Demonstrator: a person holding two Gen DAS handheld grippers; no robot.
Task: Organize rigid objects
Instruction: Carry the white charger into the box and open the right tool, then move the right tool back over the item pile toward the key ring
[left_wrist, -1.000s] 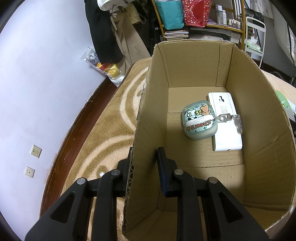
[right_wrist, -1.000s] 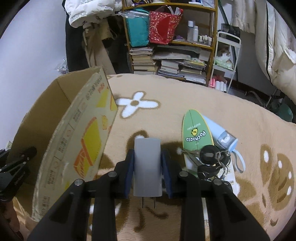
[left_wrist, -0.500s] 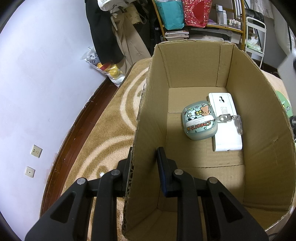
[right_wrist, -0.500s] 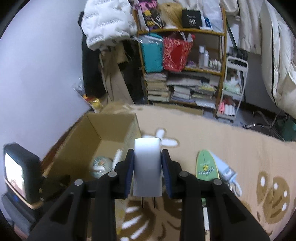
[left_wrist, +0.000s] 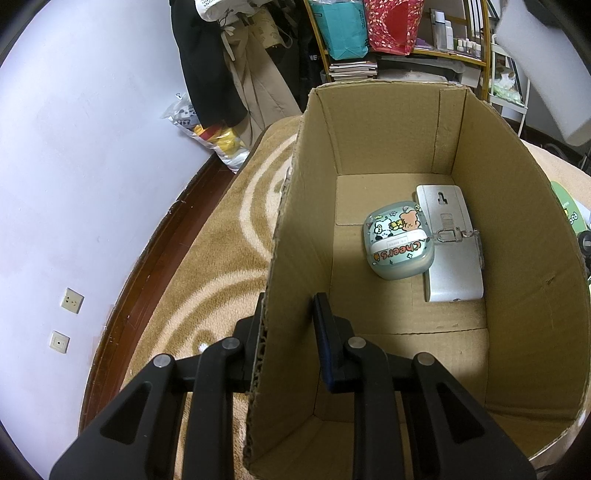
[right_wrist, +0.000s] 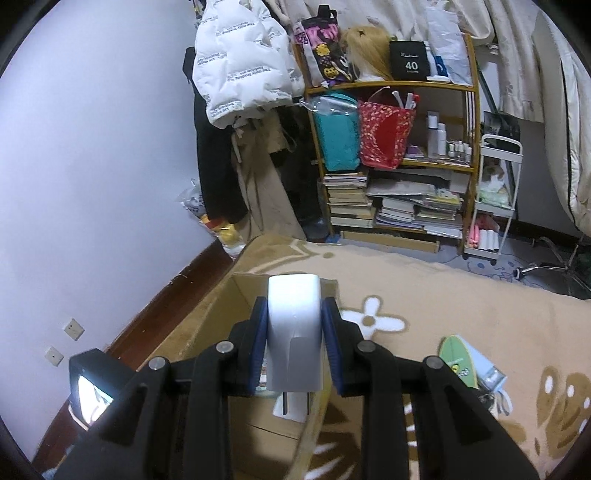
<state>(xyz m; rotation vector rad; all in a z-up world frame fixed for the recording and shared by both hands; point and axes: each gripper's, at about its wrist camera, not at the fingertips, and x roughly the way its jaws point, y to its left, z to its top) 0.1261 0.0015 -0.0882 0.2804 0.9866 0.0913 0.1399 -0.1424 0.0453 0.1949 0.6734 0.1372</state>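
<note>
The left gripper (left_wrist: 291, 325) is straddling the left wall of the open brown cardboard box (left_wrist: 517, 229), 1 finger outside and 1 inside, jaws narrow with the cardboard between them; can't tell if they actually pinch it. The box sits on a tan carpet with cream swirls (left_wrist: 207, 251), near the carpet's left edge by the wall.

On the box floor, toward the far right corner, there's a pale green rounded case with cartoon stickers and "Cheers" on it (left_wrist: 399, 246), overlapping the left edge of a flat white rectangular device (left_wrist: 452, 258). A small clear keychain tag (left_wrist: 458, 233) lies on the white device.

The right gripper (right_wrist: 294, 334) is clamped on a white plug-in charger block with 2 metal prongs (right_wrist: 294, 332), held in the air over the box's near end, prongs pointing back toward the camera. A green oval card (right_wrist: 458, 360) lies on the carpet to the right of the box.
</note>
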